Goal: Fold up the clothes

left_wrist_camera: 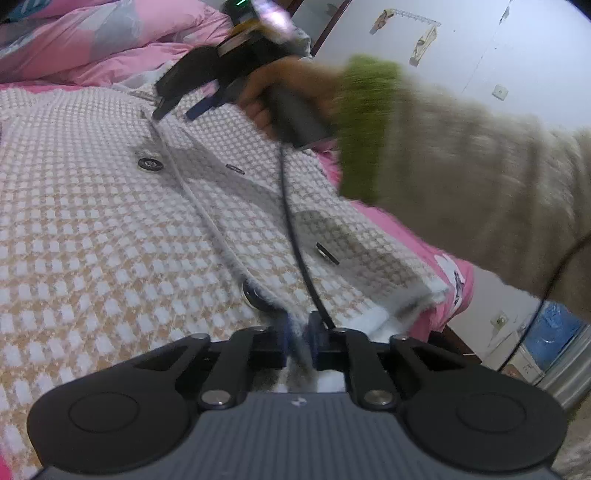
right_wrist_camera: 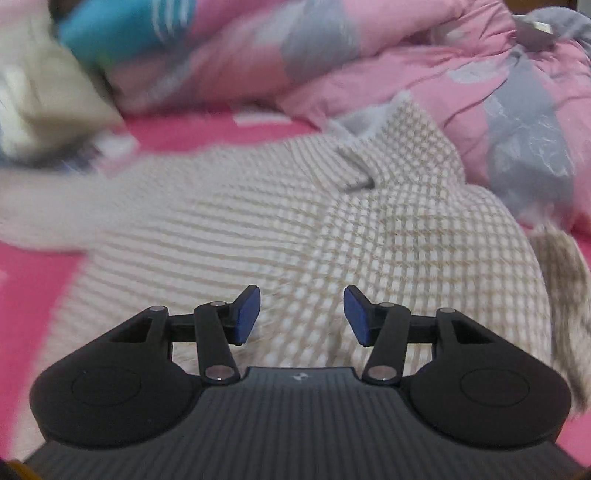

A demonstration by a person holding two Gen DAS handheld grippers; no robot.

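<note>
Nearest, the left hand-held gripper point(left_wrist_camera: 298, 341) pinches the checked coat's point(left_wrist_camera: 110, 229) hem at the bed's point(left_wrist_camera: 448, 291) edge. Farther up the coat, by its collar, the right hand-held gripper point(right_wrist_camera: 301, 314) hovers, pads wide apart and empty.

Pink bed sheet point(right_wrist_camera: 33, 288) underneath, rumpled pink-and-grey duvet point(right_wrist_camera: 406, 74) bunched at the far side, blurry teal-and-beige bundle point(right_wrist_camera: 110, 33) beside it, white wall point(left_wrist_camera: 461, 55) with peeling tape scraps, blue bag point(left_wrist_camera: 550, 332) on floor by the bed.
</note>
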